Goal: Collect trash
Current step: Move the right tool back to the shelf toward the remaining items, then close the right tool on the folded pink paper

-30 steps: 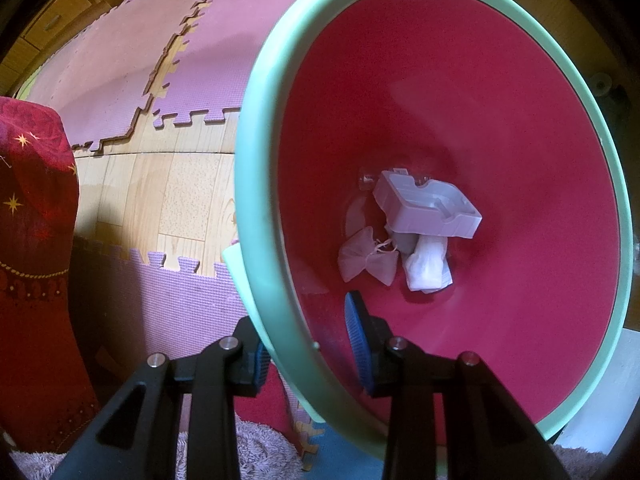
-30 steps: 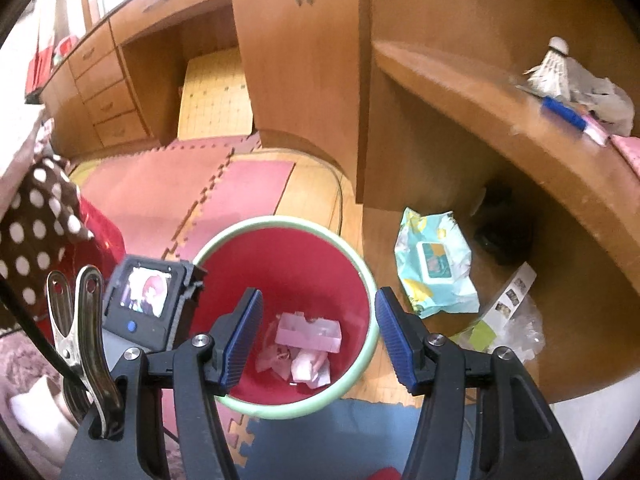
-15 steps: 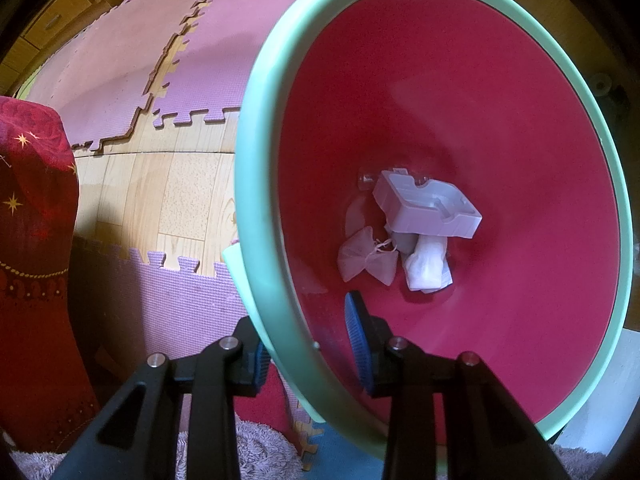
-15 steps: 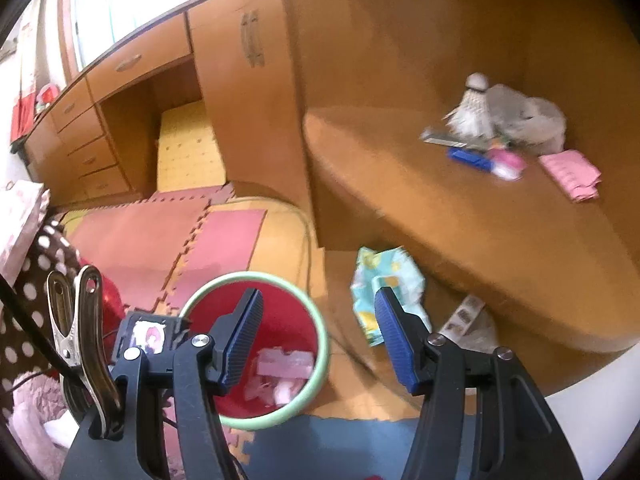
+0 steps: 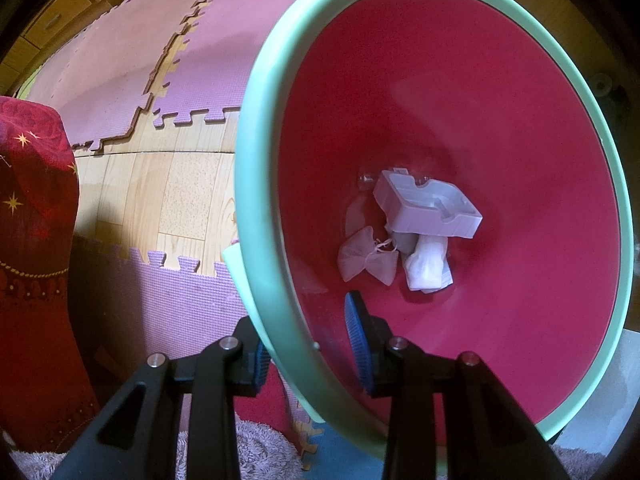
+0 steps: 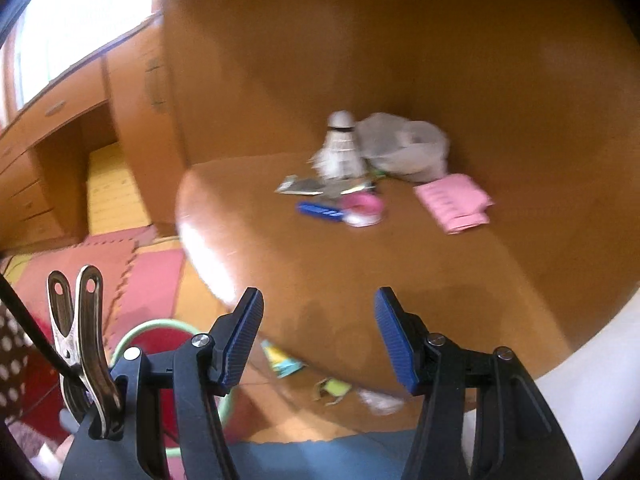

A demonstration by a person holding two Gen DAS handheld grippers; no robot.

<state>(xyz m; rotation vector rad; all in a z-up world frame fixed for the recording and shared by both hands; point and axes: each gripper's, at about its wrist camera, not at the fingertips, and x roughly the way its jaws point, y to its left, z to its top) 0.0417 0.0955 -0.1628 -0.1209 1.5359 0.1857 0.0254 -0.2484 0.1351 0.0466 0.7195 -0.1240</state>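
My right gripper (image 6: 319, 334) is swinging up and away from the bin (image 6: 160, 326) — a second ago the bin was filling the middle of its view, and now only a slice of green rim is showing at the lower left, behind the left finger. The desk (image 6: 360, 264) is taking over the frame, with the clutter sitting in the upper middle: a shuttlecock (image 6: 340, 146), a crumpled bag (image 6: 404, 146), a blue stick (image 6: 320, 211), a pink pad (image 6: 454, 202). I am reading this as going for the next piece of trash, with nothing chosen yet. More scraps are lying on the floor under the desk edge, low in the frame.

The right jaws are standing well apart and holding nothing.

My left gripper (image 5: 308, 336) is not moving — it is gripping the bin's rim (image 5: 256, 216), one pad inside against the red wall, the other outside, clamped tight. In the bottom of the bin, at the centre of that view, a plastic tray (image 5: 428, 210) is lying on some tissues (image 5: 428, 268).
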